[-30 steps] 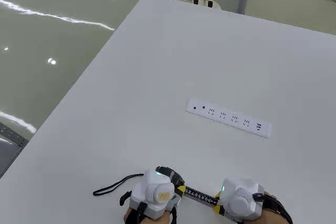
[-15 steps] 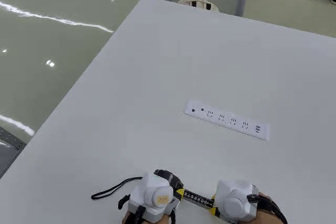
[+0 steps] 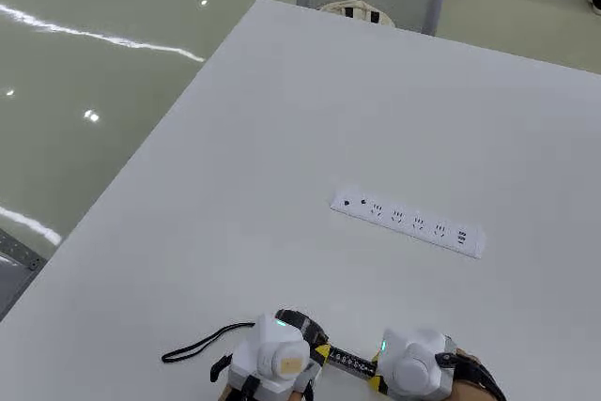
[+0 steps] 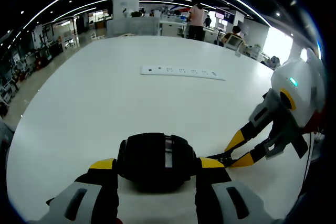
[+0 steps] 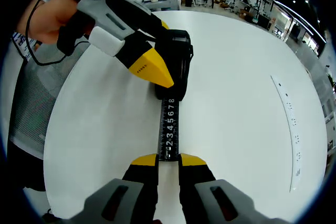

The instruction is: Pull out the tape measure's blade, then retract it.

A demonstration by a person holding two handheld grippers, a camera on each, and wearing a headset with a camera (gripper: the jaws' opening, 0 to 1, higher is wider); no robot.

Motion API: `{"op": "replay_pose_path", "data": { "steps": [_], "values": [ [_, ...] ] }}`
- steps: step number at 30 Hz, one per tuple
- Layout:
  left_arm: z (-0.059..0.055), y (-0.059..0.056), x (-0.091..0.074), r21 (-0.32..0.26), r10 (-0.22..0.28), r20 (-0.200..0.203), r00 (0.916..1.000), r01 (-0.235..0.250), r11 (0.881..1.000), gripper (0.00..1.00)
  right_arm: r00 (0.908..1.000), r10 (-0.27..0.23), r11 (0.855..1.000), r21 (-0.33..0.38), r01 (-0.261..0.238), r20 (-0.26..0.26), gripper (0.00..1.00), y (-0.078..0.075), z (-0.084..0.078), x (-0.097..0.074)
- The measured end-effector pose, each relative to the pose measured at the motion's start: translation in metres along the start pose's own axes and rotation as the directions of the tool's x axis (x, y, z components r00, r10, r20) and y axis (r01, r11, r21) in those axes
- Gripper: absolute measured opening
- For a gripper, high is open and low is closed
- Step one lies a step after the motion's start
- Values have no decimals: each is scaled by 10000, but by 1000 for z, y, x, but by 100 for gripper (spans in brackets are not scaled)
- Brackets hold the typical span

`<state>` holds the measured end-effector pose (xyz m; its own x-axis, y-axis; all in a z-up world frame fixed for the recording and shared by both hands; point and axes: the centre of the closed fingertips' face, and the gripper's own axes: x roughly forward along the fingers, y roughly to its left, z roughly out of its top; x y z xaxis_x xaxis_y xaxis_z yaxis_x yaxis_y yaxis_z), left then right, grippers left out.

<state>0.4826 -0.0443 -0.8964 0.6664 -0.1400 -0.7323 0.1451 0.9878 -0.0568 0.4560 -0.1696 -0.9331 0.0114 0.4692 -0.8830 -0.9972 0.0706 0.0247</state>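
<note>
**Head view:** left gripper (image 3: pixel 285 354) and right gripper (image 3: pixel 392 377) at bottom centre, one short blade (image 3: pixel 349 362) between them; one power strip (image 3: pixel 407 223) mid-frame.
**Left gripper view:** jaws clamp the one tape measure case (image 4: pixel 155 153), lower centre.
**Right gripper view:** jaws pinched narrow on the blade tip, bottom centre.

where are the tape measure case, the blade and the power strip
tape measure case (image 4: pixel 152 163): left gripper view, middle of the black housing
blade (image 5: pixel 169 129): right gripper view, on the printed numbers
power strip (image 3: pixel 407 223): head view, middle of its top face
</note>
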Motion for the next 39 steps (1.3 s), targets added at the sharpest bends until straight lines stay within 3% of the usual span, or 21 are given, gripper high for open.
{"op": "replay_pose_path", "data": {
  "steps": [39],
  "values": [
    [0, 0, -1, 54, -33, -25, 10000, 33, 10000, 55, 9997, 177, 9996, -220, -173, 196, 13, -2, 29, 16]
  ]
}}
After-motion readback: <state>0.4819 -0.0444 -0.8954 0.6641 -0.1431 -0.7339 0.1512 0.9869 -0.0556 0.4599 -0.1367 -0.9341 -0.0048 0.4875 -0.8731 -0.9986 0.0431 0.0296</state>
